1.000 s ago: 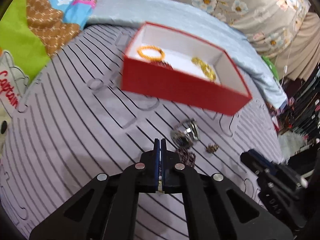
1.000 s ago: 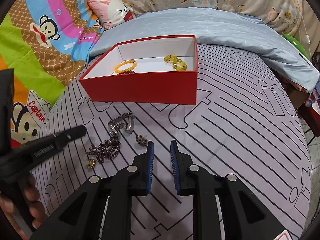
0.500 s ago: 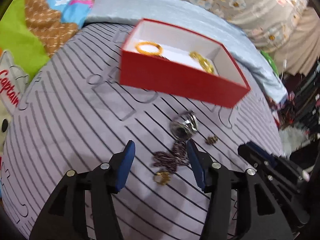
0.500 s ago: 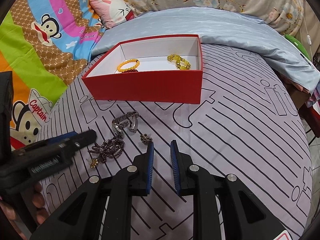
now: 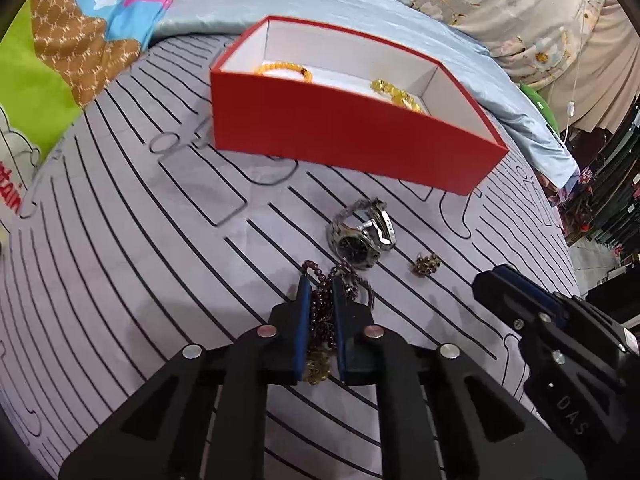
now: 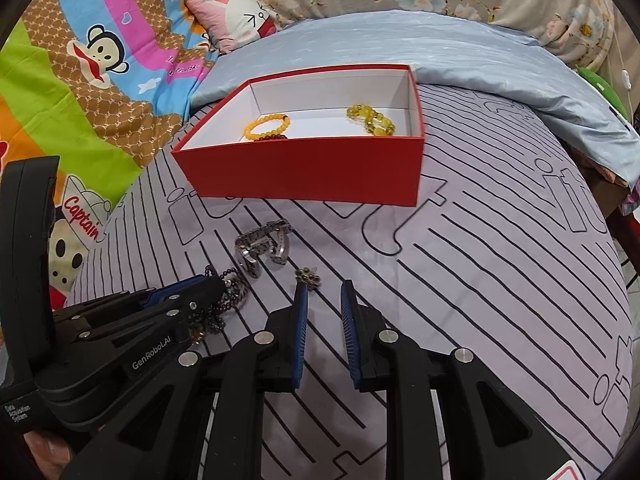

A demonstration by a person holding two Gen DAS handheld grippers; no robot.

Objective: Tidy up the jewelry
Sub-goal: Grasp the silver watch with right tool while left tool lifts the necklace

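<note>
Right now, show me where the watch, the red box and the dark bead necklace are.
watch (image 5: 354, 245), left wrist view, dark dial.
red box (image 6: 312, 174), right wrist view, front wall.
dark bead necklace (image 5: 320, 300), left wrist view, beads between the fingers.

The left hand-held gripper (image 6: 216, 292) bears "GenRobot.AI" in white along its black arm, and a small label "Data Acquisition System" lower on its body. The right hand-held gripper (image 5: 480, 280) shows faint raised letters "DAS" on its casing. The cartoon blanket (image 6: 80, 120) at the bed's left edge reads "Captain" in red, and "Frank" in small script.
</note>
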